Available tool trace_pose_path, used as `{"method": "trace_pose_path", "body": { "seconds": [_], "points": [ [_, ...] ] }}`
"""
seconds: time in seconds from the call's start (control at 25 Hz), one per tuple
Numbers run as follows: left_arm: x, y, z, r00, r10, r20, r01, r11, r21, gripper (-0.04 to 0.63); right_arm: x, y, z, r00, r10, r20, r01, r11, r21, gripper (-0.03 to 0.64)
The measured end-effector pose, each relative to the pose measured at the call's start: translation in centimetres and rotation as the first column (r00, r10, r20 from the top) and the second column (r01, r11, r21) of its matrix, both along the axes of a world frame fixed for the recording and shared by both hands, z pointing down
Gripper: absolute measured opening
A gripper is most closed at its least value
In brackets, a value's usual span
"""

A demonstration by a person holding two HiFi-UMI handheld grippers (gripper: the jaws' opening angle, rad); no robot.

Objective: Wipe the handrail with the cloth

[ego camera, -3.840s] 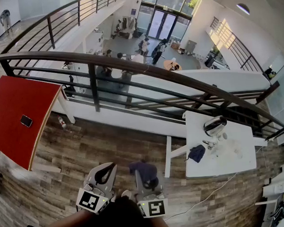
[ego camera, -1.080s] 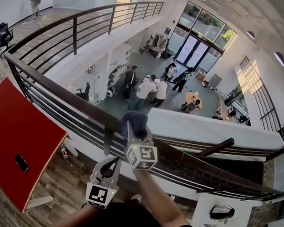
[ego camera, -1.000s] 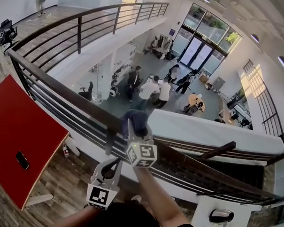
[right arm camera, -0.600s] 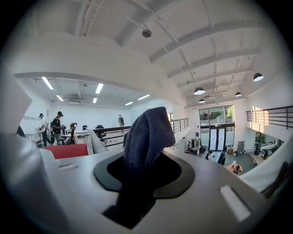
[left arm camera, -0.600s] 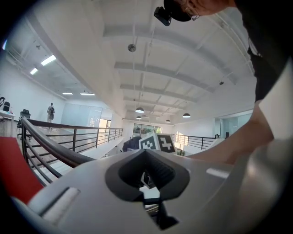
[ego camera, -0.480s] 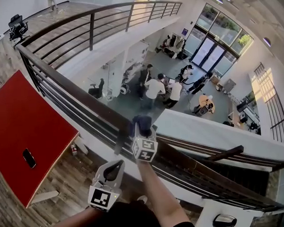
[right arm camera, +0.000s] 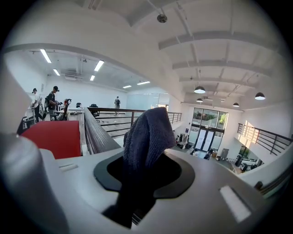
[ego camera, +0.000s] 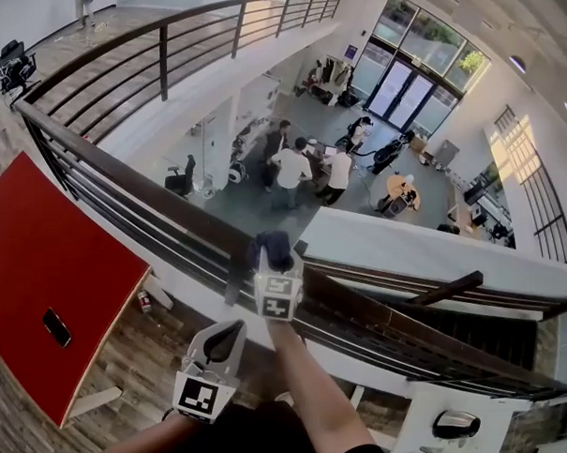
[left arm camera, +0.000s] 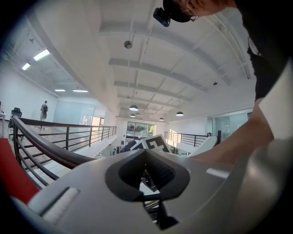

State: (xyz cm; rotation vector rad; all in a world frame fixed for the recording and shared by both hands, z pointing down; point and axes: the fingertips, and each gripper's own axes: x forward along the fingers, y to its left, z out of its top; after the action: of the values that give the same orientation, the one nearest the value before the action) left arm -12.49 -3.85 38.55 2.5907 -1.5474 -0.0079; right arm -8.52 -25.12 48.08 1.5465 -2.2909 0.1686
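Head view: the right gripper [ego camera: 272, 268] is carried forward on an outstretched arm and sets the dark blue cloth [ego camera: 268, 244] on top of the dark handrail [ego camera: 141, 180]. This reach places the fabric on the surface to be wiped. The left gripper [ego camera: 230, 332] is held low and back, near the body and apart from the rail, where it does not obstruct a stroke along the rail. Left gripper view: its jaws meet at the tips with nothing between them, so this tool is idle. Right gripper view: the jaws are clamped on the cloth, whose free end stands bunched above them, and the handrail runs off to the left. Contact between cloth and rail is probable, but the bunched fabric hides the contact line.
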Motion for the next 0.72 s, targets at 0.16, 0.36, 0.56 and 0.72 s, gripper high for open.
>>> {"method": "trace_pose_path", "body": {
  "seconds": [0.16, 0.36, 0.56, 0.72],
  "points": [
    [-0.5, -0.9, 0.5, 1.000, -0.016, 0.005, 0.016, 1.000, -0.012, -0.002, 1.7, 0.5, 0.1, 1.000, 0.027, -0.007, -0.027, 1.000, -0.004, 0.127],
    [-0.2, -3.3, 0.4, 0.999, -0.032, 0.008, 0.032, 0.999, -0.004, -0.002, 4.4, 1.3, 0.6, 0.998, 0.070, 0.003, -0.070, 0.997, -0.024, 0.129],
    [2.3, -4.7, -0.6, 1.000, 0.015, 0.013, -0.015, 1.000, 0.015, -0.002, 7.5, 2.1, 0.8, 0.994, 0.112, -0.012, -0.112, 0.993, -0.040, 0.129],
    [4.3, -4.6, -0.4, 0.999, 0.048, 0.012, -0.048, 0.999, 0.008, -0.002, 9.4, 2.4, 1.5, 0.992, 0.121, -0.034, -0.123, 0.991, -0.054, 0.129]
  ]
}}
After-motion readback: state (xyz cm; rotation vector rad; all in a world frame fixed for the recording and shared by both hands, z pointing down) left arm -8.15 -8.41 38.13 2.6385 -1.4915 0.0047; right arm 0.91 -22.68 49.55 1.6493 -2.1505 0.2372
